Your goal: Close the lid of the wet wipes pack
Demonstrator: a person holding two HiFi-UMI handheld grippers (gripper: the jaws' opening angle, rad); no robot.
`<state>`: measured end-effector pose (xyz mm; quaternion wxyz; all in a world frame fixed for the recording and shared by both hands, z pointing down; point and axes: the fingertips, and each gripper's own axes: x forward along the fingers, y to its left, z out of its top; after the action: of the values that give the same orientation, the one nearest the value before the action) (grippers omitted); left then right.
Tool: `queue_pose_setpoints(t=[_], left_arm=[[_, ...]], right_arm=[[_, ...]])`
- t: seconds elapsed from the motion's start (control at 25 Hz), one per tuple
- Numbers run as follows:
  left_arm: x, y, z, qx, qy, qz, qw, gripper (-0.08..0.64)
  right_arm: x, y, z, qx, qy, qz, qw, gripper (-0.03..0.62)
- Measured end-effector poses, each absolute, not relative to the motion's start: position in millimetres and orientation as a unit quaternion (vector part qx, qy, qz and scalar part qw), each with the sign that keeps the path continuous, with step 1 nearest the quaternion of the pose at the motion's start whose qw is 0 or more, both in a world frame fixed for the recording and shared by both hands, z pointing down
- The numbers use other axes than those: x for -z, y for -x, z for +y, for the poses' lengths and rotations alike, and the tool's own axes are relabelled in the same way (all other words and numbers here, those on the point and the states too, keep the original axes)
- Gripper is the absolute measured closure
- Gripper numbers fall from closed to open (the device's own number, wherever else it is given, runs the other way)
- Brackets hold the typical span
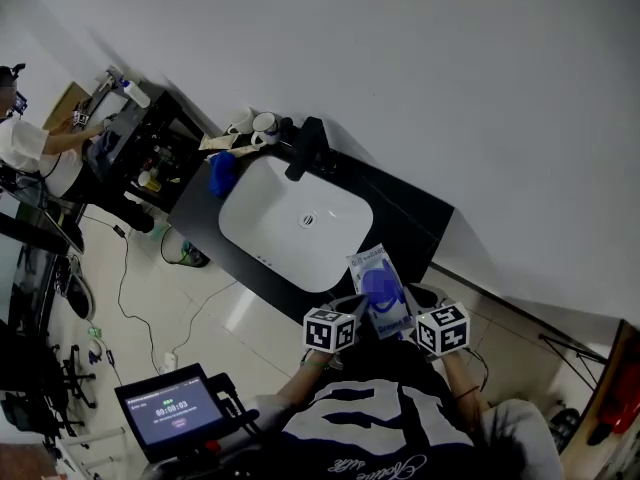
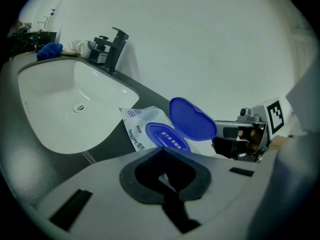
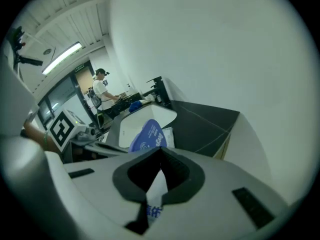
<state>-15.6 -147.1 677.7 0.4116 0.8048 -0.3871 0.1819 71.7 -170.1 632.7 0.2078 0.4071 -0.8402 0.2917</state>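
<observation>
Lying beyond wipes pack: sink, faucet, cloth.

1 overhead, 2 close on pack

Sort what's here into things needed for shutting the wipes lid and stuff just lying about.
Needed: wipes pack, its open blue lid, left gripper, right gripper.
Lying about: sink, tap, blue cloth, mugs, screen.
</observation>
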Motion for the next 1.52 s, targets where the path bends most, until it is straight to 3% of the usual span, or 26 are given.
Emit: queue_pose_setpoints(t=[0.48,0.76,1.0,1.28,1.52], left_arm=[[-678.8,23.1,-143.6,-0.175,-0.803,-0.389,0.417,0.56],[-675.1,23.3,-141.8,-0.18,-0.809,-0.386,0.405,0.56],[-665.0,27.0,-137.3,-0.186,-0.821,-0.372,0.39,0.56],[-653.9,44.0,-141.9,-0.175,-0.824,-0.381,0.382,0.56],[-632.7,54.4,-139.7,-0.154,-0.836,-0.375,0.371,0.56]], right_arm=[[-668.8,-28.2,-155.5,-0.224,-0.344,-0.838,0.359,0.601],[-674.8,-20.8,-153.7,-0.189,-0.277,-0.803,0.493,0.597],[-675.0,-24.0,-161.3,-0.218,-0.307,-0.8,0.468,0.594],[-679.5,-20.5,-166.7,-0.201,-0.284,-0.768,0.538,0.595],[-671.6,-33.3,-167.8,-0.243,-0.365,-0.785,0.437,0.594]])
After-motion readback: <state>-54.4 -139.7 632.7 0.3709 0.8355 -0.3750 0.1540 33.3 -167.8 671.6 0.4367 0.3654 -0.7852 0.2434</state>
